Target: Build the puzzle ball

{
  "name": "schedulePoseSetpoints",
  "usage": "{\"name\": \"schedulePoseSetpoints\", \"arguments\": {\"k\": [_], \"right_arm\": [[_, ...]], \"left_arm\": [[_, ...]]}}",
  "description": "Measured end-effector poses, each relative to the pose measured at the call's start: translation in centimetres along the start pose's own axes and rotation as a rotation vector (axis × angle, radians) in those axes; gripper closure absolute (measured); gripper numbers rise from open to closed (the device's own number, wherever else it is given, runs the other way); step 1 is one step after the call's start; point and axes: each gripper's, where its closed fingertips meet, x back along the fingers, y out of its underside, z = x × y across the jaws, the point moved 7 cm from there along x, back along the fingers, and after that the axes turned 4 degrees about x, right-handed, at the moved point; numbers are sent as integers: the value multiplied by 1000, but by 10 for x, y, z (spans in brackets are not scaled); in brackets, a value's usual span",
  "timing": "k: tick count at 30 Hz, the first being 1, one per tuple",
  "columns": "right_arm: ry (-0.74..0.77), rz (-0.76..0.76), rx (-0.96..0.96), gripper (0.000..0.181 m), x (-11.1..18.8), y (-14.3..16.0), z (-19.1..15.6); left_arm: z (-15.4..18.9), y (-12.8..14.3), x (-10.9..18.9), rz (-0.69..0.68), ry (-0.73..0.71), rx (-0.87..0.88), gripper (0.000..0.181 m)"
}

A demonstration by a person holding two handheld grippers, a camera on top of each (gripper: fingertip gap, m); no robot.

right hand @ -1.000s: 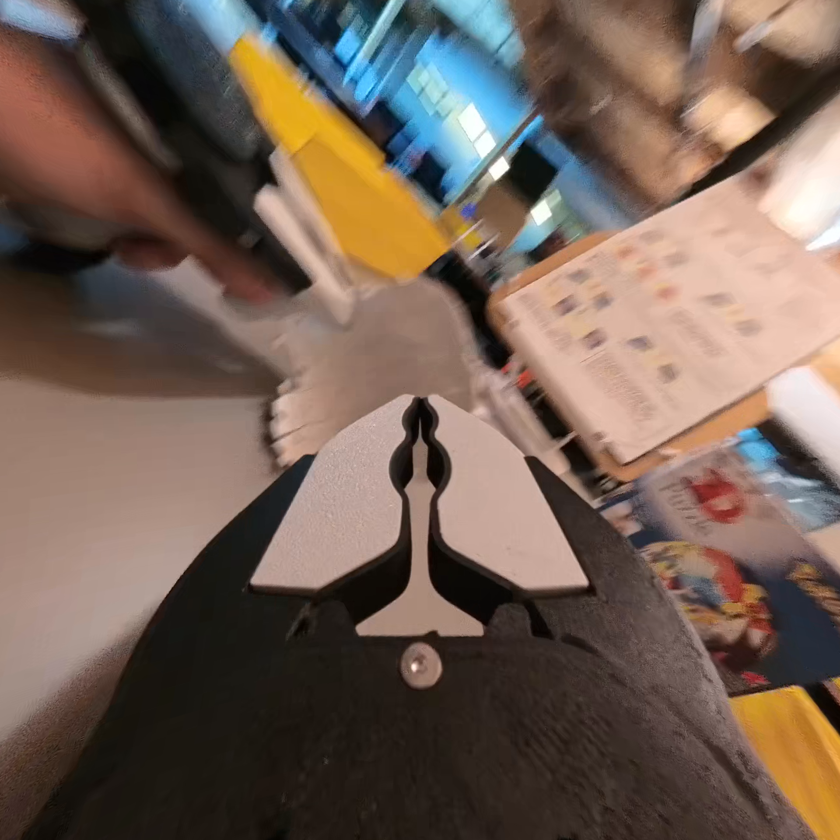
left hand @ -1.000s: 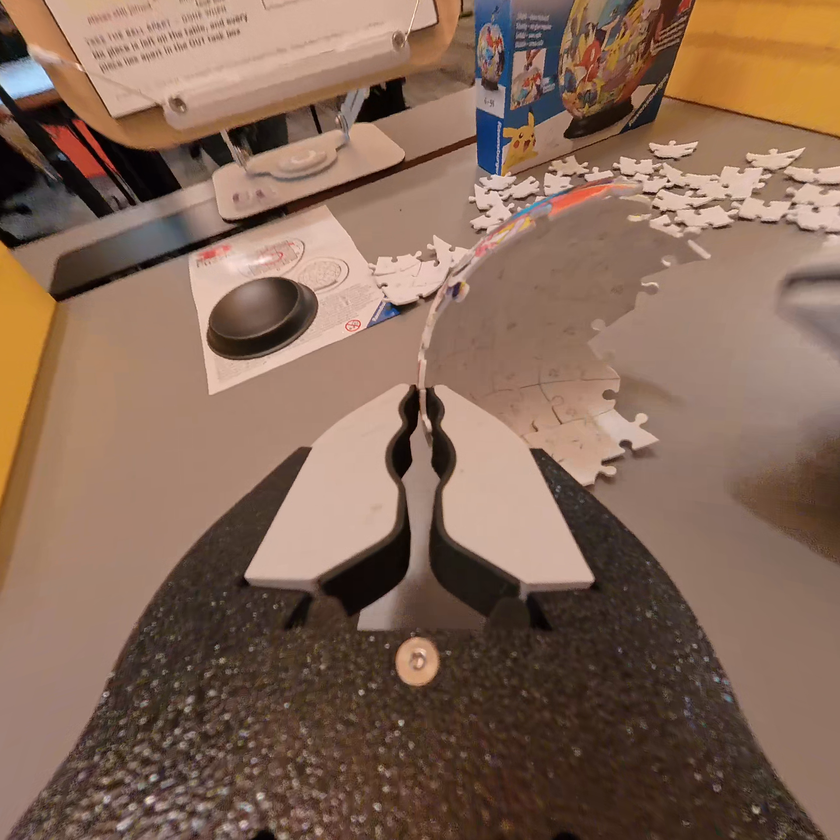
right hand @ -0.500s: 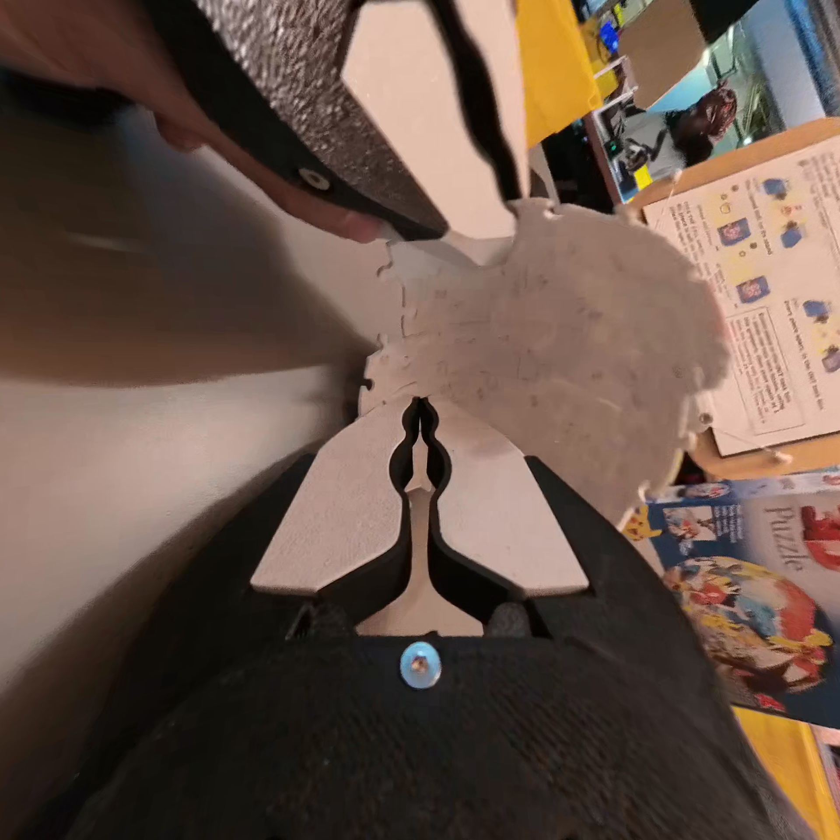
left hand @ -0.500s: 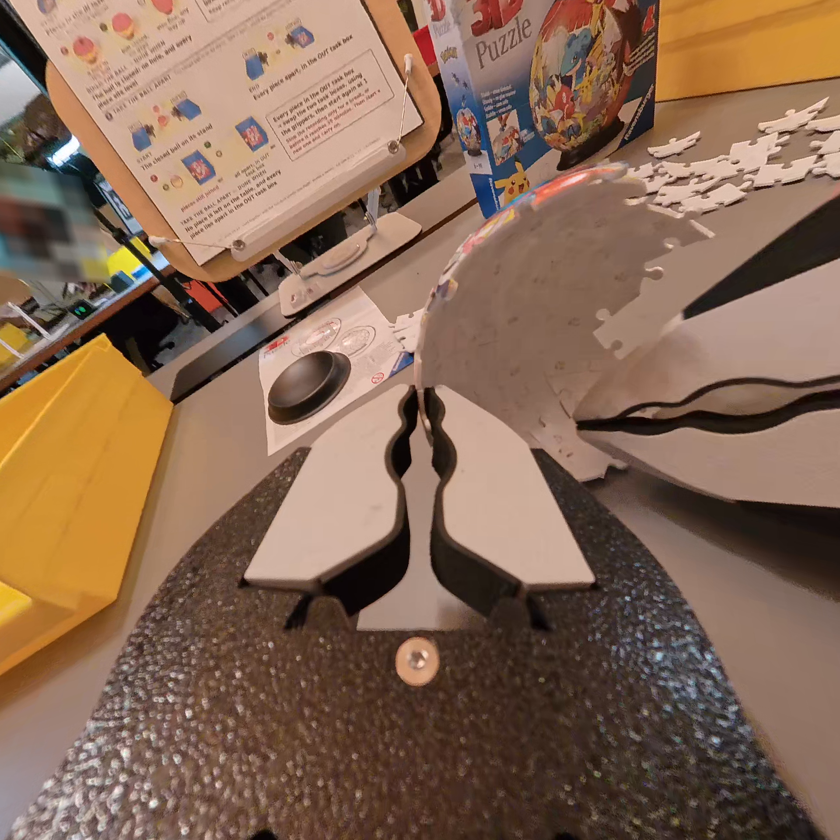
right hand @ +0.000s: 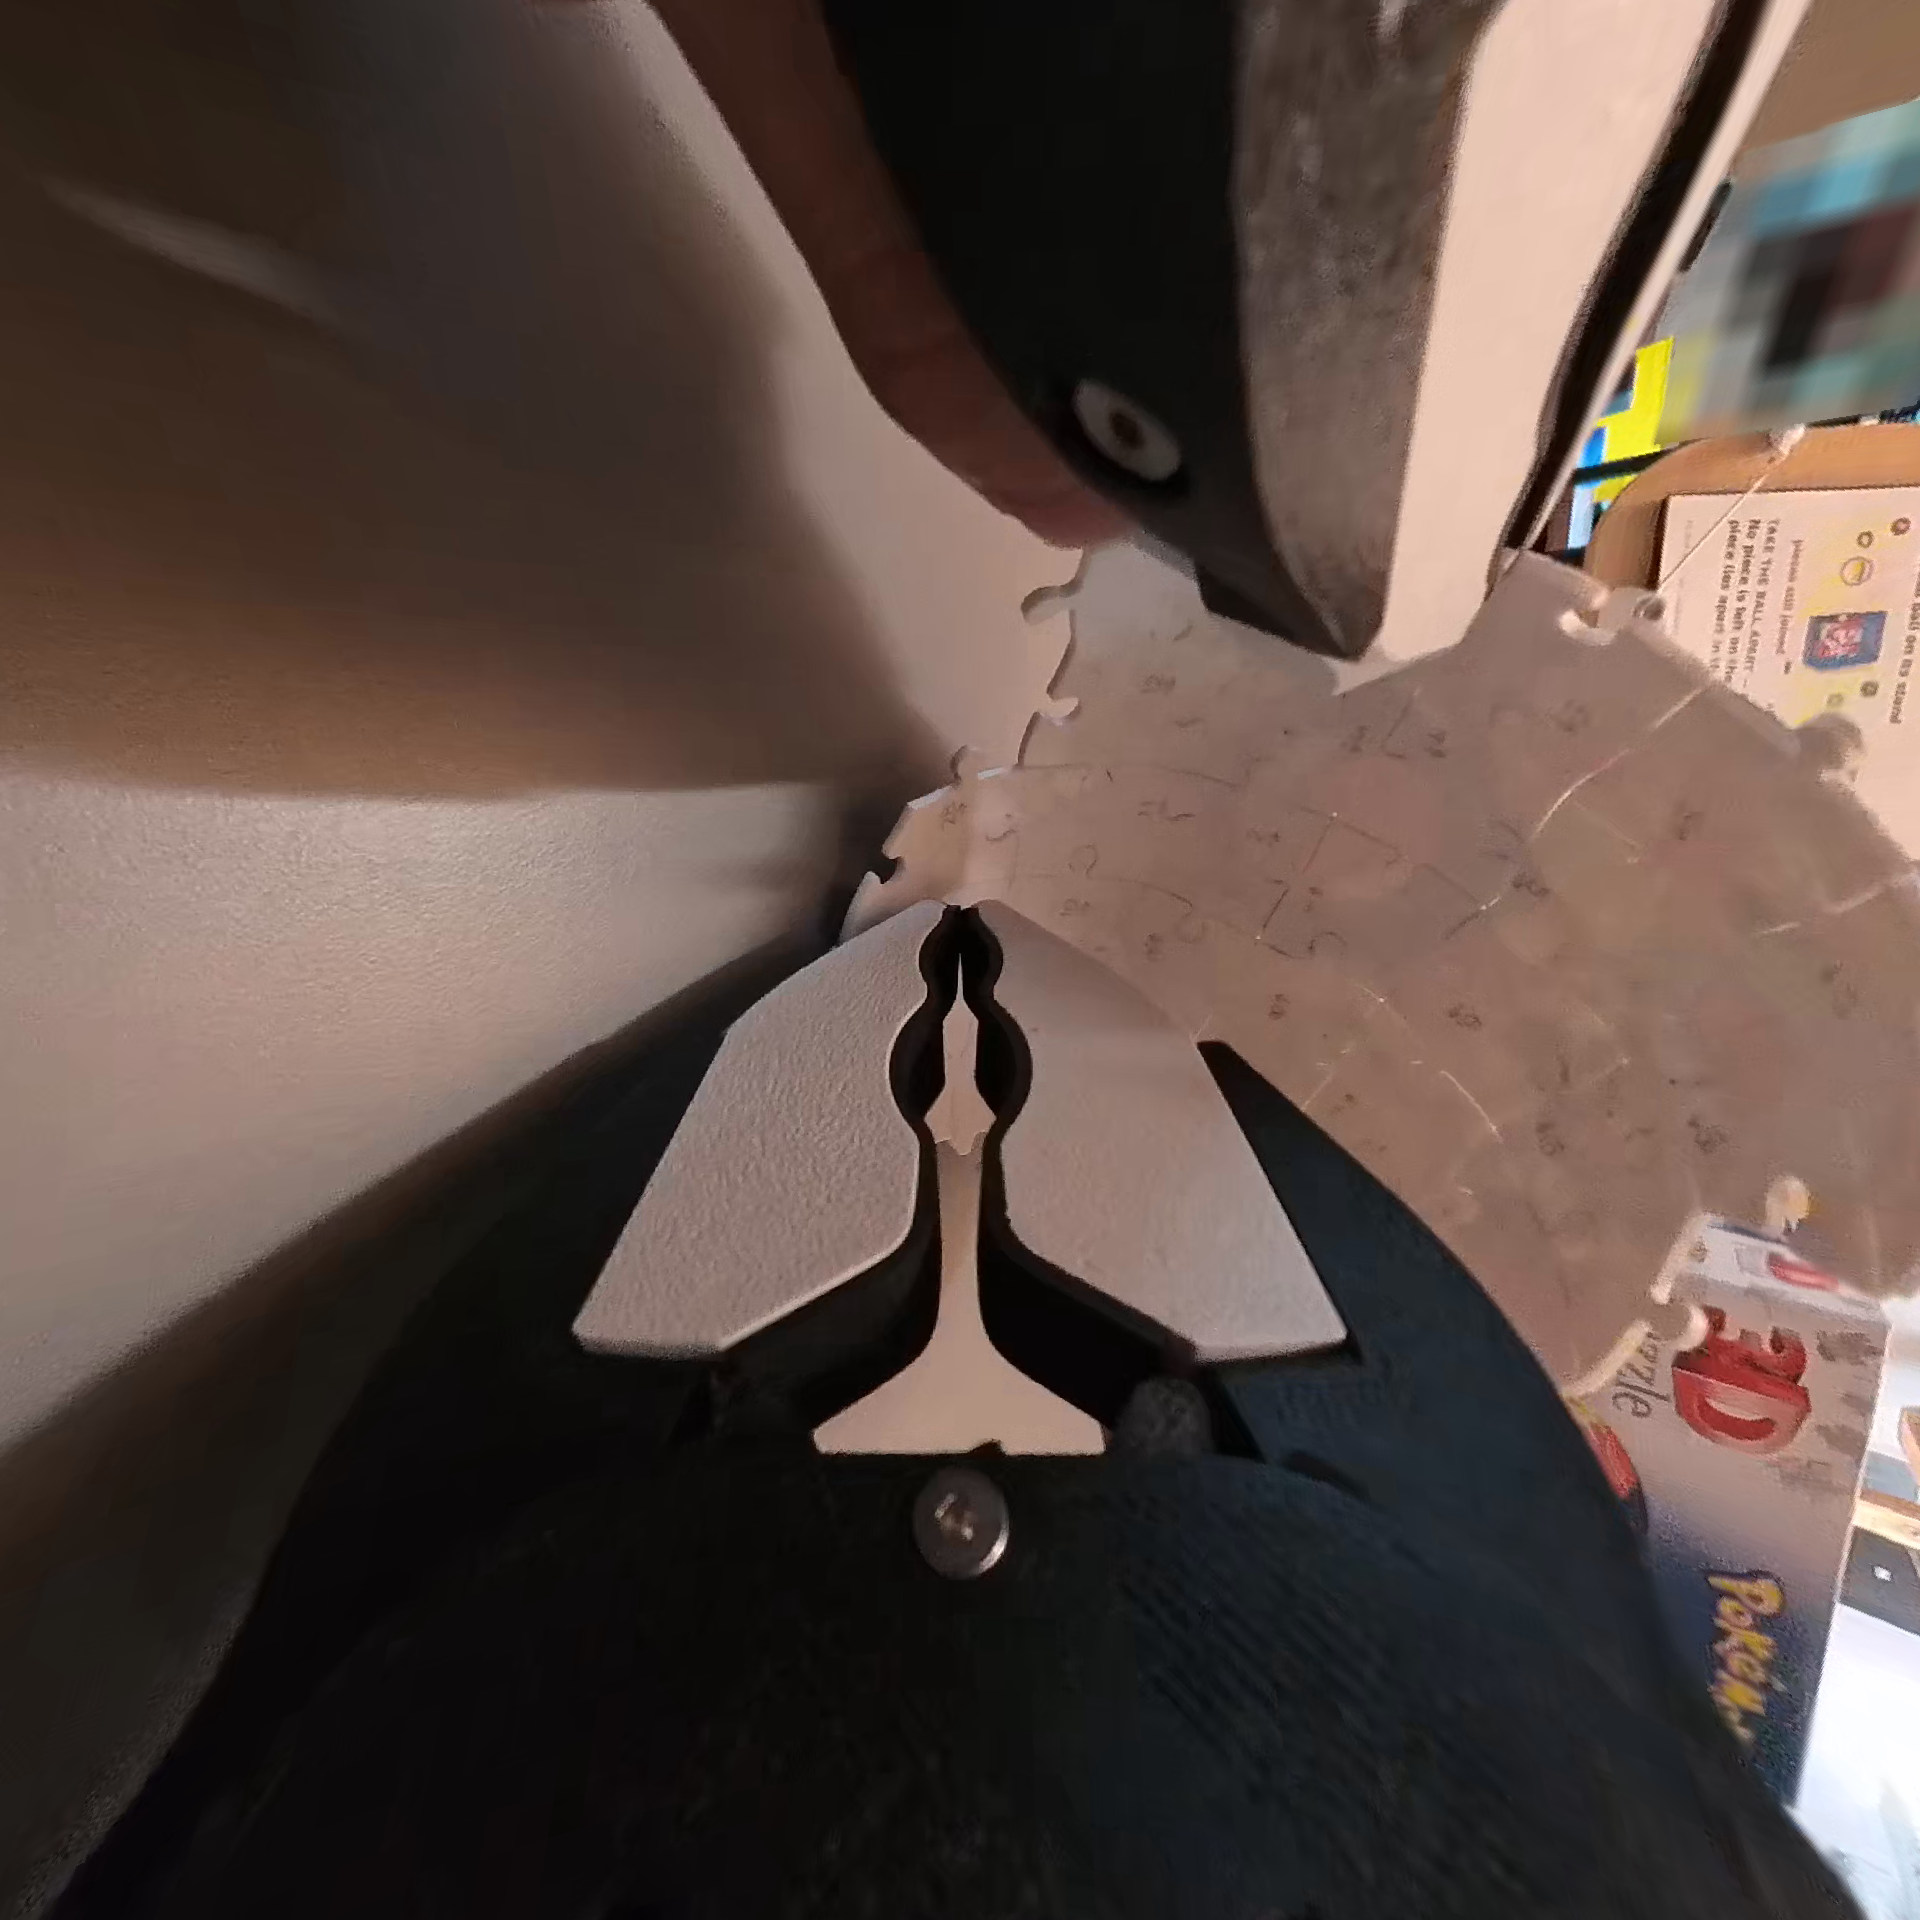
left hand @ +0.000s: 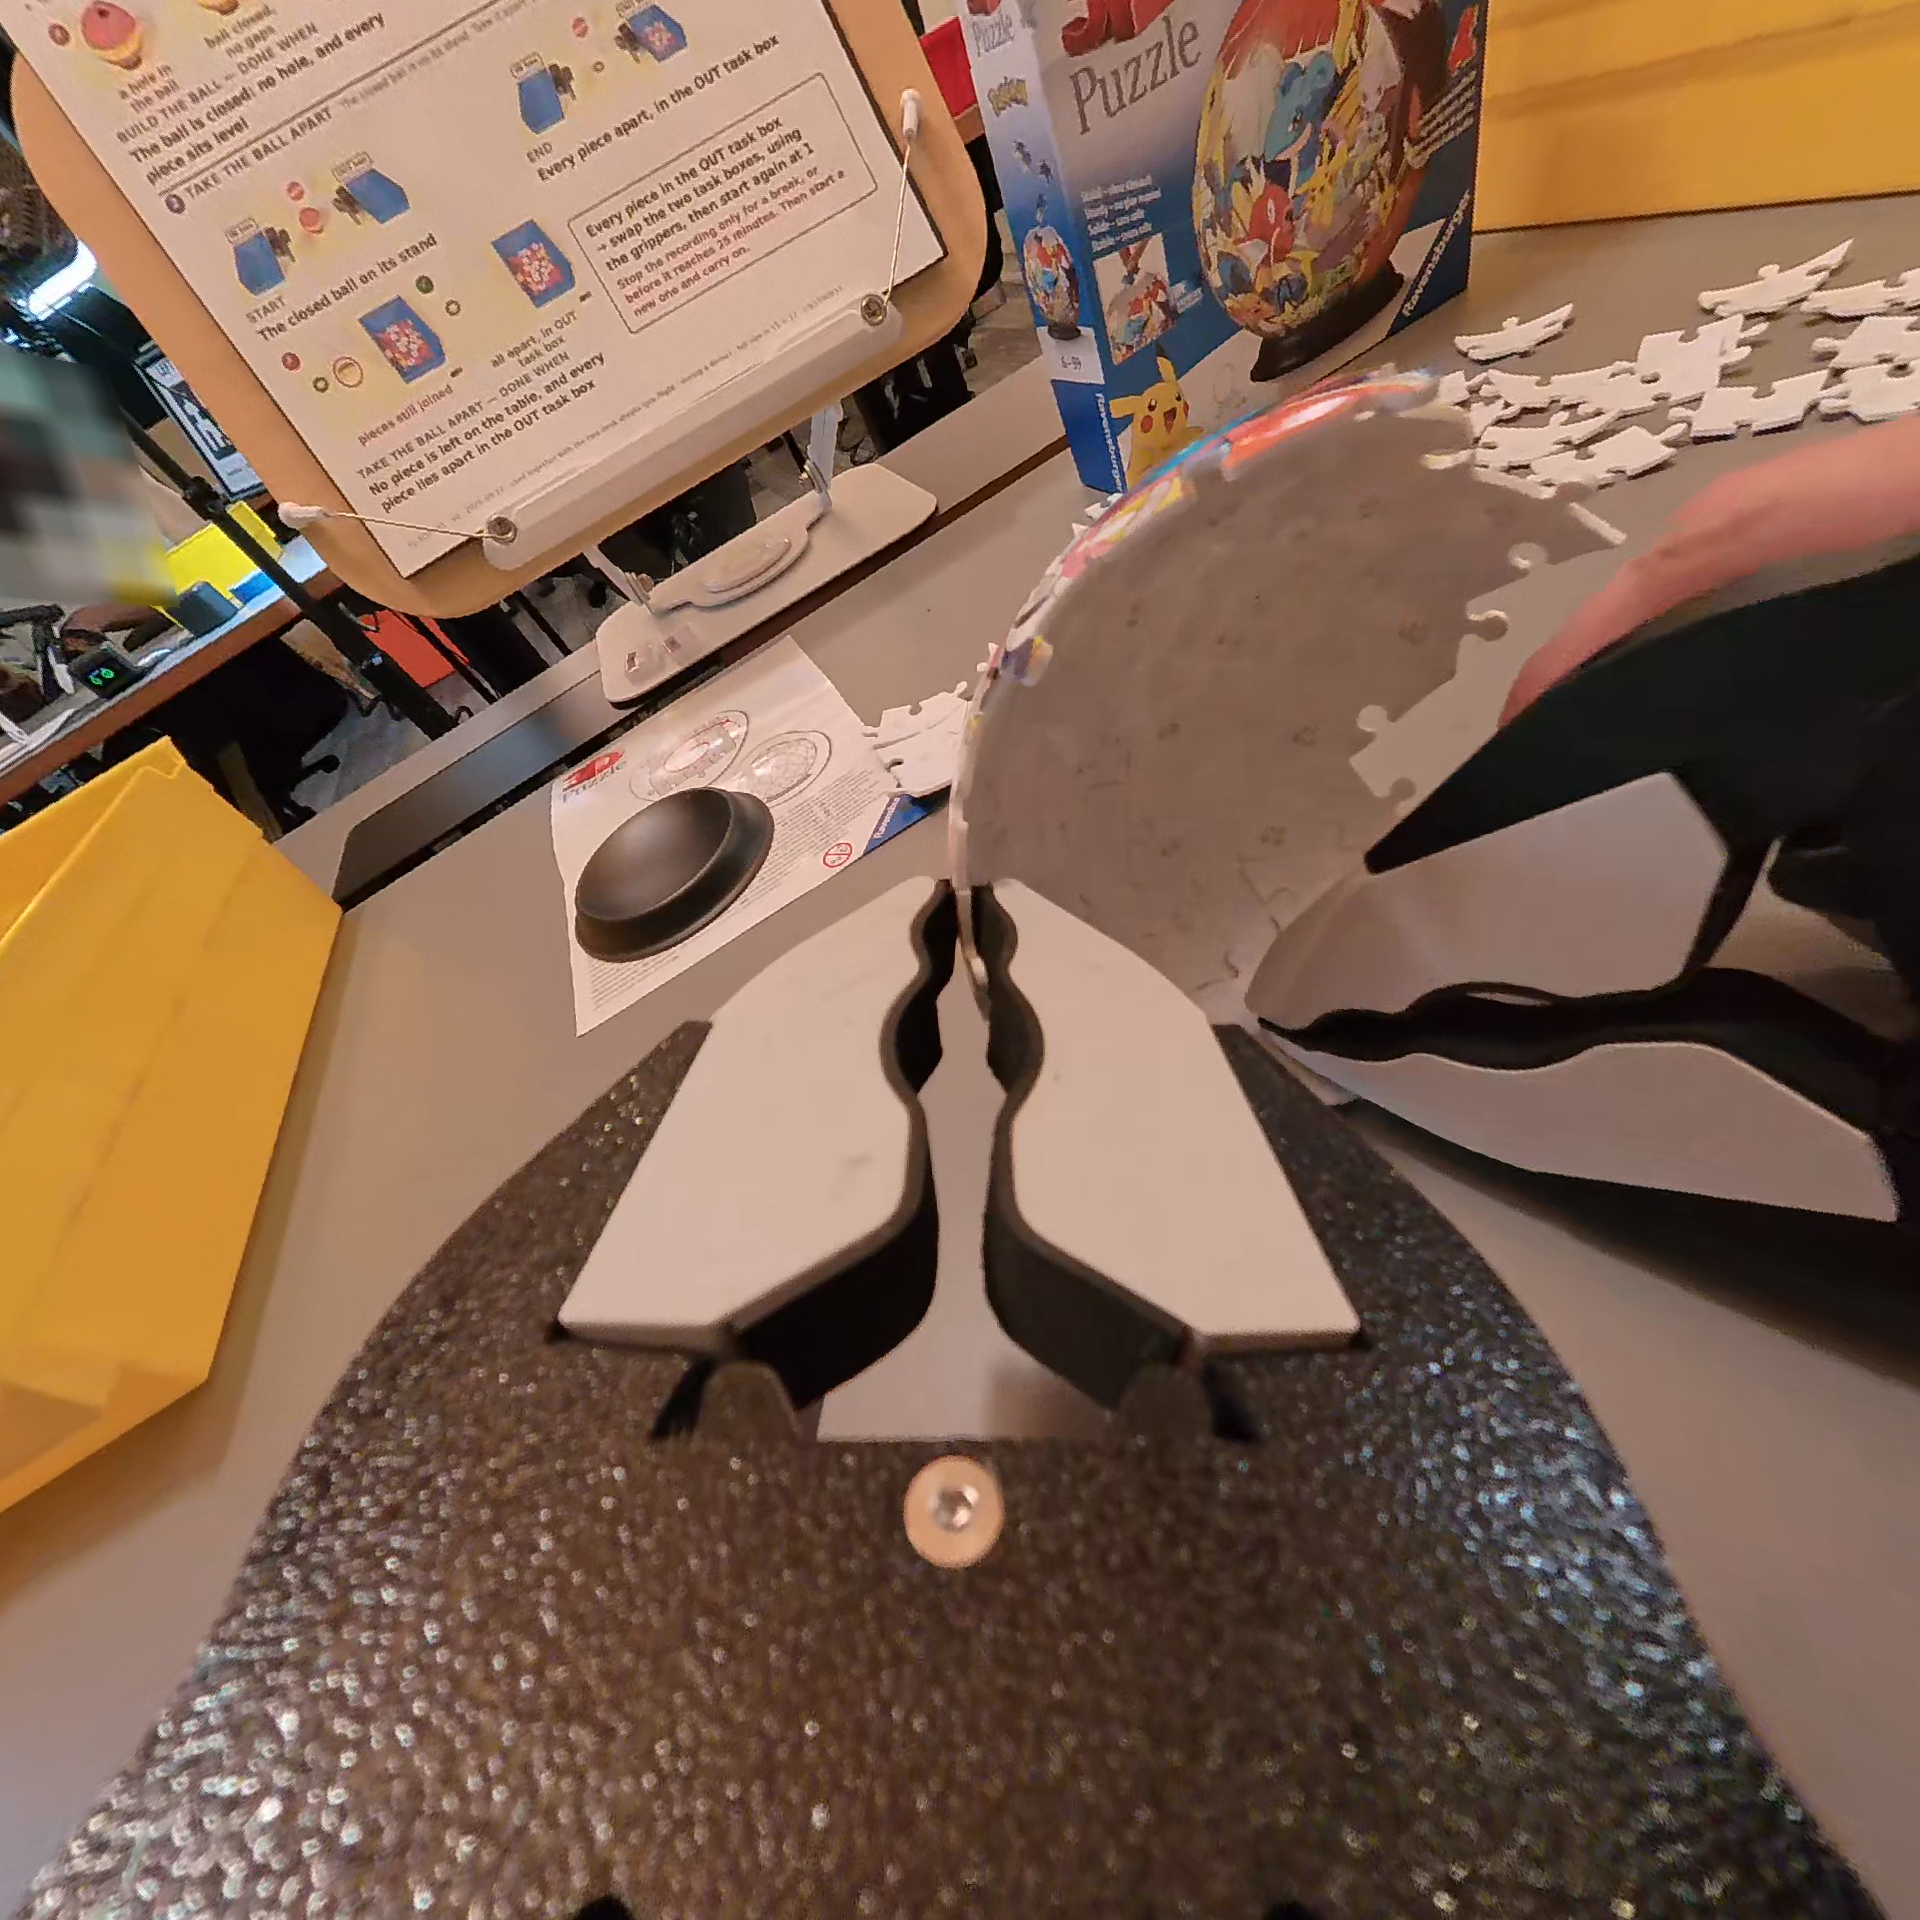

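Observation:
The partly built puzzle ball is a curved shell (left hand: 1195,707), white inside and coloured outside, standing on edge above the grey table (left hand: 436,1039). My left gripper (left hand: 971,920) is shut on the shell's near rim. My right gripper (left hand: 1262,1013) comes in from the right, its tips at the shell's lower edge. In the right wrist view my right gripper (right hand: 961,914) is shut on a thin white puzzle piece (right hand: 961,1132) seen edge-on, its tips touching the shell's (right hand: 1455,883) jagged edge. The left gripper (right hand: 1143,312) looms above, held by a hand.
A black ball stand (left hand: 670,868) sits on a leaflet (left hand: 831,717) beyond the left gripper. Several loose white pieces (left hand: 1662,395) lie at the back right. The puzzle box (left hand: 1247,208) and an instruction board (left hand: 499,239) stand behind. A yellow bin (left hand: 125,1039) is at the left. My right fingertips sit around 8 cm from my left ones.
The left gripper lifted and tilted the shell more upright. The right gripper swung in from the right and now presses its tips against the shell's lower edge.

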Motion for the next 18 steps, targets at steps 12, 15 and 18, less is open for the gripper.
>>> {"name": "schedulePoseSetpoints", "arguments": {"k": [12,15,18], "right_arm": [[74,-12,-160,181,17,14,6],[95,-17,-135,181,12,8,4],[114,-54,-149,181,6,5,4]], "left_arm": [[0,-1,0,10,-2,1,178],[0,-1,0,8,-5,-3,178],[0,-1,0,12,-5,-5,178]]}}
